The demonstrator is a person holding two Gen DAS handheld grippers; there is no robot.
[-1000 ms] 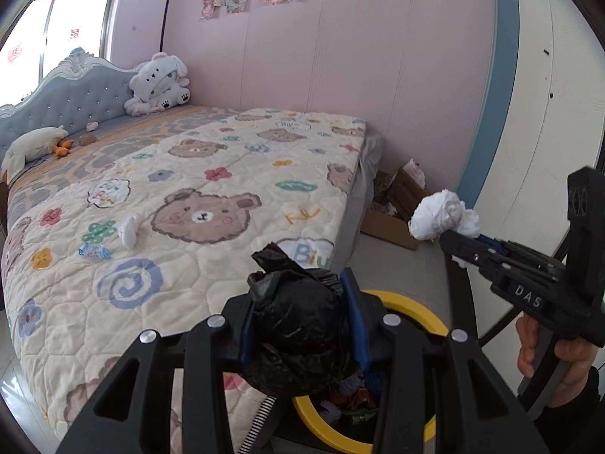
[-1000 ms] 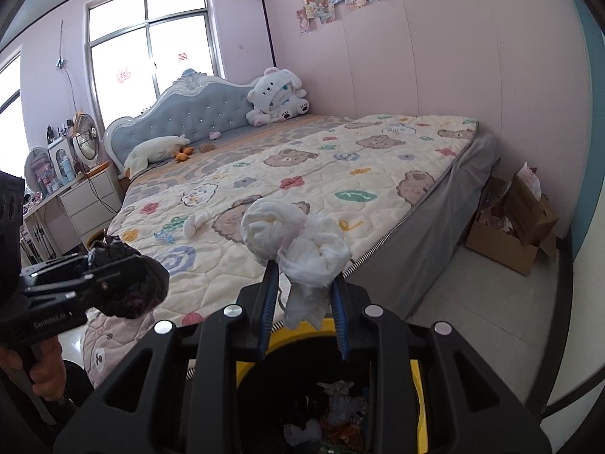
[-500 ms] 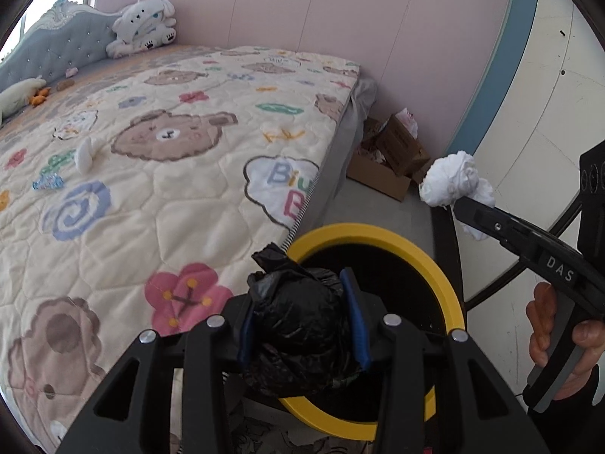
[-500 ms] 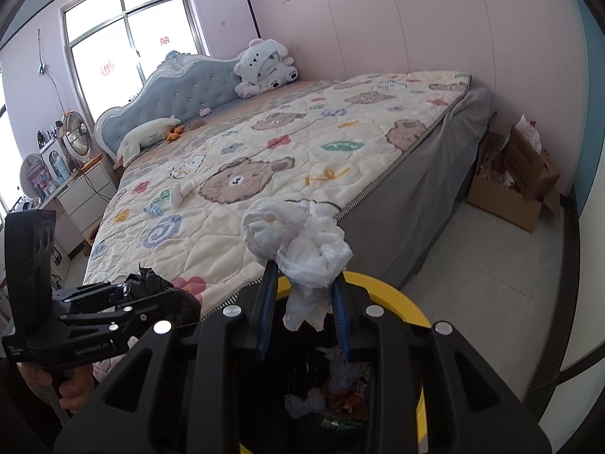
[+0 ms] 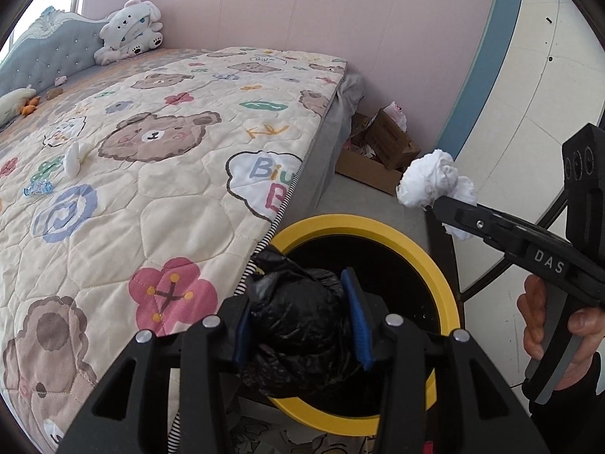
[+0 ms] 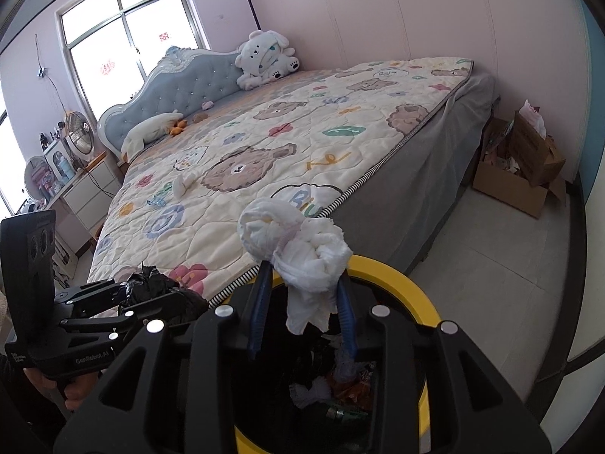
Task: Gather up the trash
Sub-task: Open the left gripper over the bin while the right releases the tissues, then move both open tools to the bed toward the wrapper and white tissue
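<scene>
A yellow-rimmed black bin (image 5: 378, 223) stands on the floor at the foot corner of the bed, with trash inside. My left gripper (image 5: 298, 291) hangs over its near rim. Its jaws are opening, and a crumpled black plastic bag (image 5: 298, 325) still sits between the blue pads, touching both. My right gripper (image 6: 302, 276) is above the bin (image 6: 401, 276) too, with its jaws also opening. A white crumpled wad (image 6: 298, 242) is still caught at its fingertips, a tail hanging between them. Each wrist view shows the other gripper: the left gripper (image 6: 128, 295) and the right gripper (image 5: 438, 204) with the wad (image 5: 431, 181).
The bed's bear-print quilt (image 5: 151, 204) fills the left side. On the quilt lie a small white scrap (image 5: 72, 159) and a blue wrapper (image 5: 38, 187). An open cardboard box (image 6: 522, 174) of clutter sits by the pink wall. A nightstand (image 6: 90, 189) stands beside the headboard.
Both grippers have come down and tipped toward the bin, which now fills more of each view. The right gripper's fingers stand a little wider around the white wad.
</scene>
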